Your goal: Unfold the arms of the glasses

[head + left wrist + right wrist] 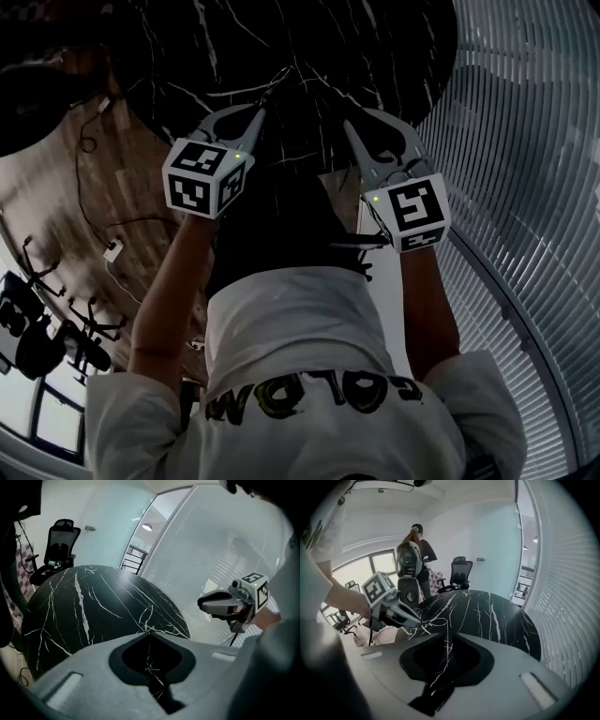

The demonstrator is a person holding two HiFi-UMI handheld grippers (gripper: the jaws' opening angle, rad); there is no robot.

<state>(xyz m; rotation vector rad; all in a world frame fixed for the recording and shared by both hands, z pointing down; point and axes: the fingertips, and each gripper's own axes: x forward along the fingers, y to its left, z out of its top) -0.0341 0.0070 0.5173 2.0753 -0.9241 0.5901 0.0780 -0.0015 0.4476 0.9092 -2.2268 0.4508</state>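
No glasses show in any view. A round black marble table [309, 56] with white veins lies ahead of me, its top bare where I can see it [93, 597] [487, 611]. My left gripper [257, 112] hangs over the table's near edge, its tips meeting [149, 631], shut on nothing. My right gripper [349, 127] hovers beside it on the right. A narrow gap shows between its tips [450, 635], with nothing in it. Each gripper sees the other: the right gripper [227, 603] and the left gripper [393, 609].
A black office chair [61, 541] [460, 571] stands beyond the table. A person [419, 550] stands at the back near it. A slatted glass wall [525, 187] curves along the right. Cables [103, 187] lie on the wooden floor at the left.
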